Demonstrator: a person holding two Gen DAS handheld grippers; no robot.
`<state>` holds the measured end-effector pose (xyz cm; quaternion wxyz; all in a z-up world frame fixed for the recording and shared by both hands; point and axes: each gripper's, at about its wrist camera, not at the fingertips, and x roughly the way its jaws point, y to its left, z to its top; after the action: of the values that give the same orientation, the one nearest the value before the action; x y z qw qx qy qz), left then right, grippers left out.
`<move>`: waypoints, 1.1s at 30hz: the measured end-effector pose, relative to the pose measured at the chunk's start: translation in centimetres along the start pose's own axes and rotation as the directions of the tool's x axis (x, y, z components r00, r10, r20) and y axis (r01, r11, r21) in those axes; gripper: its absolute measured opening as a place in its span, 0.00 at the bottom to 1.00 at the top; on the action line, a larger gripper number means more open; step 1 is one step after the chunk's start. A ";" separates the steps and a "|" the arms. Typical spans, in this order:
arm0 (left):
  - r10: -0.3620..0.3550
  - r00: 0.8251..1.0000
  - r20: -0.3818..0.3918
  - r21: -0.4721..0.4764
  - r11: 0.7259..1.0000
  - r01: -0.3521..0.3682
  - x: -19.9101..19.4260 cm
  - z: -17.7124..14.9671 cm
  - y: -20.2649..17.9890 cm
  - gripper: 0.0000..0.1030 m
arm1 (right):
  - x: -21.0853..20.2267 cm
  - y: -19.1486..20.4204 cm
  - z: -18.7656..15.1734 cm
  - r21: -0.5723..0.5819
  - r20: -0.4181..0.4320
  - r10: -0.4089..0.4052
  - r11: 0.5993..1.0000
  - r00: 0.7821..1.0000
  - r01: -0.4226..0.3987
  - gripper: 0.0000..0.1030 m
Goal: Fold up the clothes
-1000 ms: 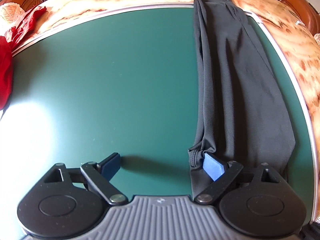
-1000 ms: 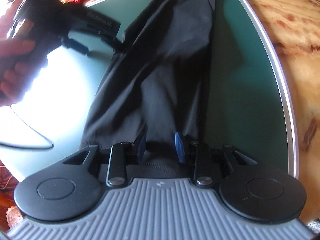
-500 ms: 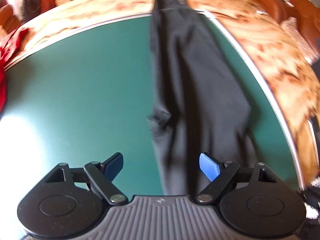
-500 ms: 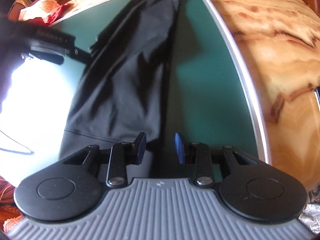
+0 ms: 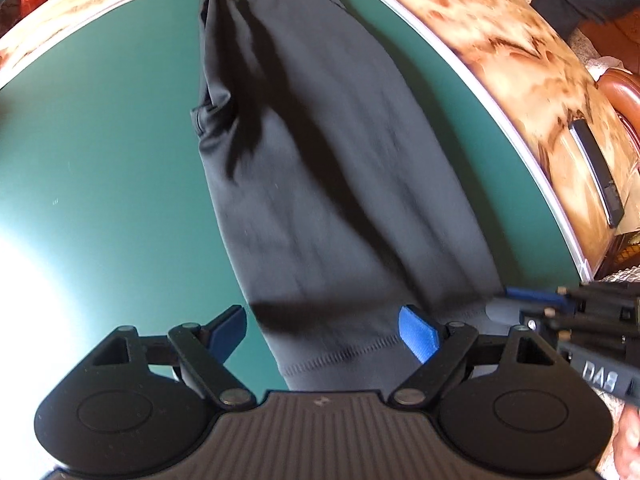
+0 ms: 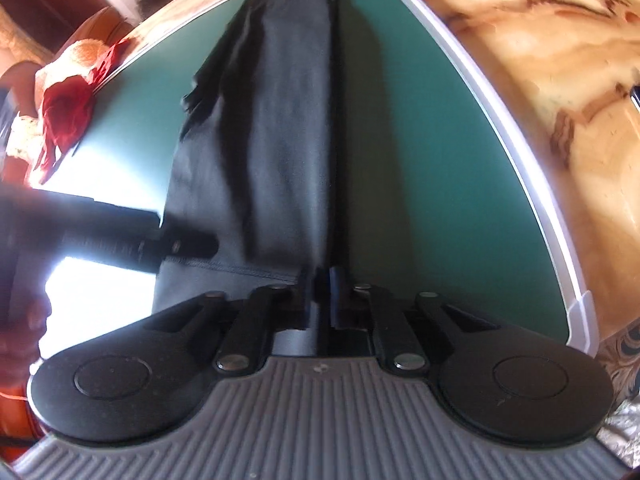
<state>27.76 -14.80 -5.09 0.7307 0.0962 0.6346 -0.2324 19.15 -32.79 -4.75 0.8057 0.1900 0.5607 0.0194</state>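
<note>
A long black garment, like folded trousers (image 5: 320, 152), lies lengthwise on the green table top (image 5: 100, 160). Its stitched hem end is nearest me. My left gripper (image 5: 324, 332) is open, its blue fingers either side of the hem's left part. My right gripper (image 6: 326, 284) is shut on the hem's right edge, where the black cloth (image 6: 280, 140) is pinched between its pads. The right gripper also shows at the right edge of the left wrist view (image 5: 560, 308). The left gripper shows as a dark blur in the right wrist view (image 6: 120, 236).
The green top has a white rim (image 5: 500, 92) with a marbled wooden border (image 5: 520, 40) beyond it. A dark phone-like slab (image 5: 596, 176) lies on that border at right. Red cloth (image 6: 68, 120) lies at the table's far left edge.
My right gripper has shut on the garment's hem edge. My left gripper has moved right along the hem, still open. The garment now lies stretched straighter.
</note>
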 end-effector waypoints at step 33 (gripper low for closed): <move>-0.087 0.994 -0.066 -0.089 0.993 0.080 -1.5 -6.9 0.4 0.53 | 0.6 -1.3 -3.9 0.031 -0.080 0.088 0.996 0.993 -0.086 0.16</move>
<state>21.77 -11.11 -4.85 0.7012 0.0459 0.6728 -0.2316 15.58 -32.76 -6.84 0.7780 0.2244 0.5844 0.0544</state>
